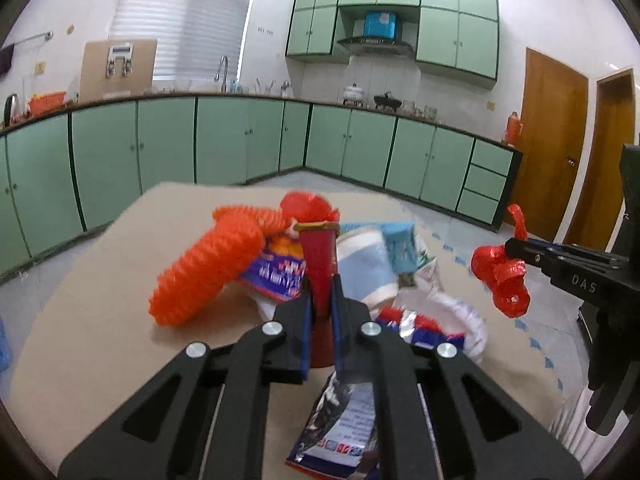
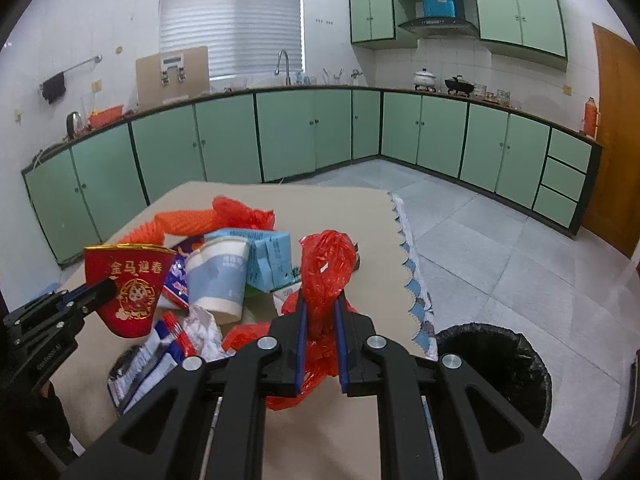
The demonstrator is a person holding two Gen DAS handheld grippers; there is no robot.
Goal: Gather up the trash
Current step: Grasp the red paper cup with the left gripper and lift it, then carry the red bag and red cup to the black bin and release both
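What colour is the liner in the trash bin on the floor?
Black; the bin liner shows best in the right wrist view.

Both wrist views look closely down over the same trash-strewn table (image 1: 100, 320).

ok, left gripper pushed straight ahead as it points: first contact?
Probably the blue-and-white paper cup in the trash pile right behind the red paper cup that the left gripper is shut on; depth is unclear.
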